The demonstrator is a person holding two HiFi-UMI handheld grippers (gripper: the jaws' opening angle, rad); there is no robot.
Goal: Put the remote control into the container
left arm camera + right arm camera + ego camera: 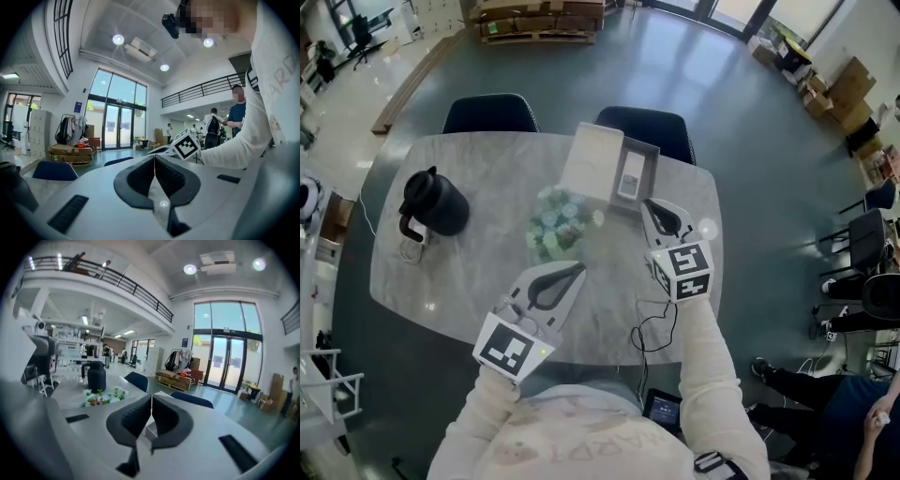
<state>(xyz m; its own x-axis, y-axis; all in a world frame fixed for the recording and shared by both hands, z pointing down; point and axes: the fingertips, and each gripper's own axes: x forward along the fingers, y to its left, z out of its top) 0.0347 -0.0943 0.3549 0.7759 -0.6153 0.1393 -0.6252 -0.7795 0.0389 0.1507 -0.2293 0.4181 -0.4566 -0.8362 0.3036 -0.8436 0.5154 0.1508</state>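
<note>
The left gripper and right gripper keep their fingers closed, empty. The slim pale remote control lies lengthwise inside the grey rectangular container, parallel to its long walls.

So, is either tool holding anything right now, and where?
Nothing is held: the left tool and right tool are both shut and empty; the remote control lies in the container.
</note>
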